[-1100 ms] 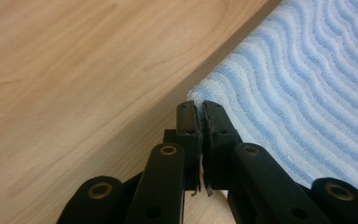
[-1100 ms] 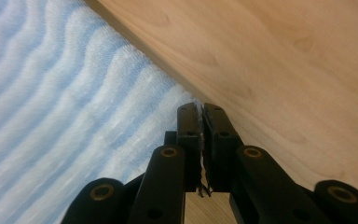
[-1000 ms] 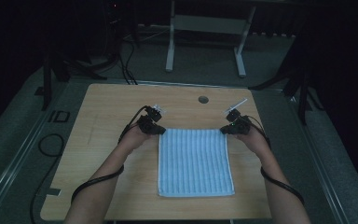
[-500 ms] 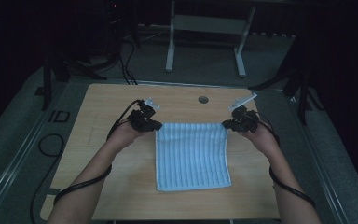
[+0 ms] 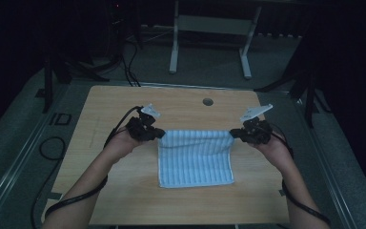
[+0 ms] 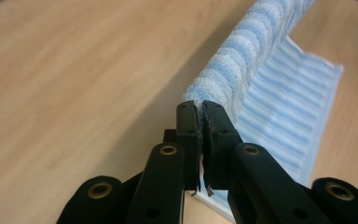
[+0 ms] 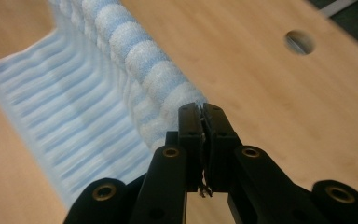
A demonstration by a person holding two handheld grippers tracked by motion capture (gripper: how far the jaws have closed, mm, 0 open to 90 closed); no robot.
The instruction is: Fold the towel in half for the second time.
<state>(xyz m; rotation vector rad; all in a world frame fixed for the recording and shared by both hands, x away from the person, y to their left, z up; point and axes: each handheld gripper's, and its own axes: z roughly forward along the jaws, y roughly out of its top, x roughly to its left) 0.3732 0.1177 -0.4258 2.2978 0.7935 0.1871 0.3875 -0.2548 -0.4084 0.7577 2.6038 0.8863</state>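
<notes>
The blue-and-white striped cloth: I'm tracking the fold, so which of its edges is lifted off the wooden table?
The far edge, stretched between the left gripper and right gripper; the near edge lies flat on the table.

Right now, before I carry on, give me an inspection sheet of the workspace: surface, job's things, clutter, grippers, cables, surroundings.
Surface: wooden table, one round hole near the far edge.
Job's things: blue-and-white striped towel, far edge lifted off the table and stretched between the grippers, near edge lying on the wood.
Clutter: nothing seen.
Grippers: left gripper shut on the towel's far left corner; right gripper shut on the far right corner.
Cables: one black cable trails along the left forearm, another along the right; more cables lie on the floor at left.
Surroundings: dark room, grey floor, white metal frame beyond the table.
</notes>
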